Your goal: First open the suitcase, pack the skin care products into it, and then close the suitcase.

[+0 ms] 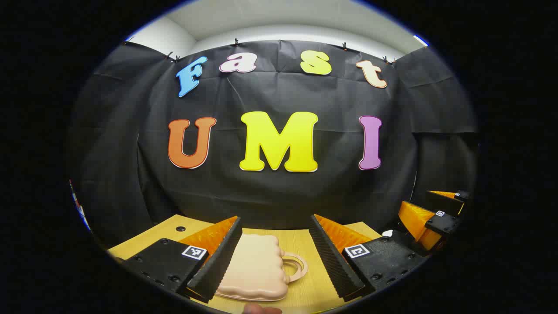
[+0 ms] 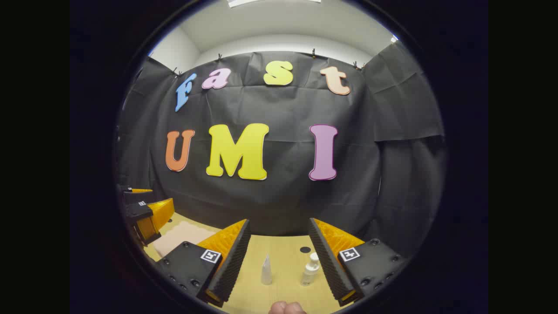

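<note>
Suitcase [image 1: 253, 268]: closed, flat on table [image 1: 301, 244], between left gripper [image 1: 275, 257] fingers, untouched.
Products: tube [image 2: 266, 270], pump bottle [image 2: 310, 270] unpacked, ahead of right gripper [image 2: 279, 257].
Jaws: both spread, nothing held.
Progress: nothing done; all steps remain.

Left gripper [image 1: 275, 244]: two wedge-shaped fingers with ribbed inner faces, each bolted to a flat black mounting block [image 1: 163, 261] studded with round screw heads and topped by a small square black-and-white marker tag [image 1: 194, 252] (one per block). Right gripper [image 2: 279, 248]: the same build, with identical tags and screws, seen from its own camera
</note>
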Motion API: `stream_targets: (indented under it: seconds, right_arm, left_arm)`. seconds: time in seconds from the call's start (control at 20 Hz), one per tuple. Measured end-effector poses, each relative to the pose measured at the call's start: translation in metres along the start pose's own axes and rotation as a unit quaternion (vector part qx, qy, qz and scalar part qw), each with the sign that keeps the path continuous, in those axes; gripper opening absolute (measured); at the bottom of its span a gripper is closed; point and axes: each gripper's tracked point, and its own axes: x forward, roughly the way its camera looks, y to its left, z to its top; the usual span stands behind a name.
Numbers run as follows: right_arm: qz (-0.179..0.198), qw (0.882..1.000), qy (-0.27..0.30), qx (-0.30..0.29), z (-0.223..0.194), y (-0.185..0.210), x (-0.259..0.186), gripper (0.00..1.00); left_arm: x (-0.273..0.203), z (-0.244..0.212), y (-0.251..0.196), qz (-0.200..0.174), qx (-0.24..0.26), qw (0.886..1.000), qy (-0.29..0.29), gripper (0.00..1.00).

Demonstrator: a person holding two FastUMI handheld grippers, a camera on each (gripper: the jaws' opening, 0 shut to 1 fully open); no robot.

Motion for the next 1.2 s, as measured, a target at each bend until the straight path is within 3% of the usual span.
stream_targets:
  seconds: [0.1,0.85,1.05,1.2]
  right_arm:
    - [0.003,1.000,0.000,0.001,0.000,0.003,0.001,0.80]
    - [0.011,1.000,0.016,-0.001,-0.012,-0.003,0.008,0.80]
    - [0.006,0.999,0.031,-0.006,-0.021,-0.016,0.006,0.80]
    - [-0.005,0.999,0.039,-0.013,-0.031,-0.039,0.008,0.80]
  left_arm:
    - [0.002,-0.001,0.001,0.001,0.004,1.000,0.001,0.99]
    - [0.006,-0.013,-0.010,-0.002,0.014,1.000,0.014,0.99]
    - [0.009,-0.028,-0.026,-0.017,0.029,0.999,0.032,0.99]
    - [0.018,-0.044,-0.045,-0.054,0.079,0.994,0.046,1.00]
